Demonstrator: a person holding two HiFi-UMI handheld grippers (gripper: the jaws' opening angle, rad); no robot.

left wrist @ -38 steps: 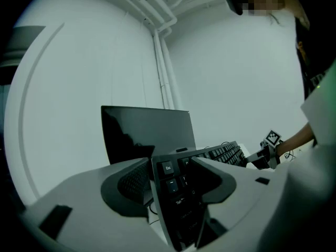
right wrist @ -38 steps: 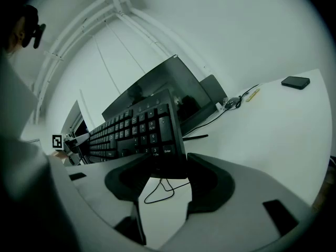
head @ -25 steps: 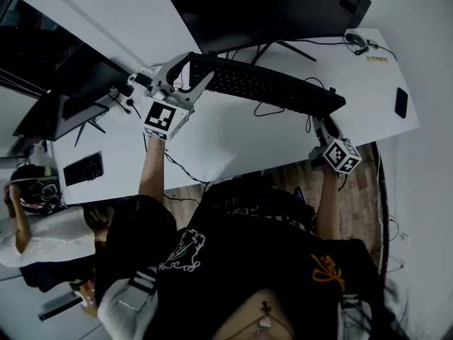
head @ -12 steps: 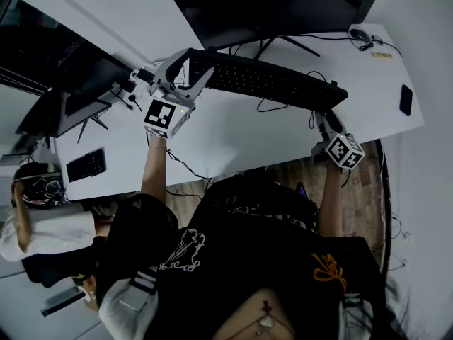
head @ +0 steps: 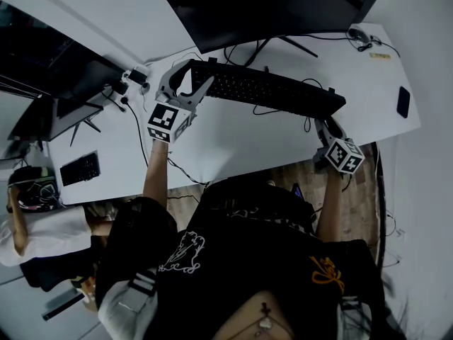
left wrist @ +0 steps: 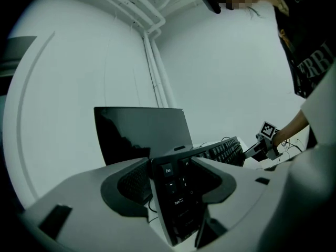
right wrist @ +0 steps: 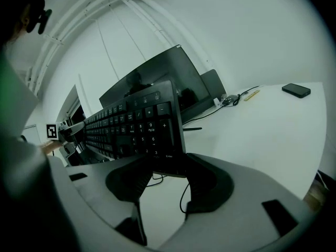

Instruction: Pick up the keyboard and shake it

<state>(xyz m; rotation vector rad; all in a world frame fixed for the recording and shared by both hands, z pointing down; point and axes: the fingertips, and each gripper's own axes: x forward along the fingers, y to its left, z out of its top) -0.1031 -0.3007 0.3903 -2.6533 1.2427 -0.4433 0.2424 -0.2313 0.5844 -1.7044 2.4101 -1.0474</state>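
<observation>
A long black keyboard hangs in the air above the white desk, held at both ends. My left gripper is shut on its left end; in the left gripper view the pads clamp the keyboard at the Esc corner, inside the left gripper. My right gripper is shut on the right end; in the right gripper view the keyboard stands tilted on edge, with the right gripper on its number-pad edge. The keyboard's cable hangs down to the desk.
A large dark monitor stands behind the keyboard. A second monitor stands at the left. A small black keyboard lies at the desk's left front. A phone and a mouse lie at the right. Another person sits at far left.
Both grippers have kept their hold. The keyboard has shifted slightly, its left end moving a little right and down in the head view.
</observation>
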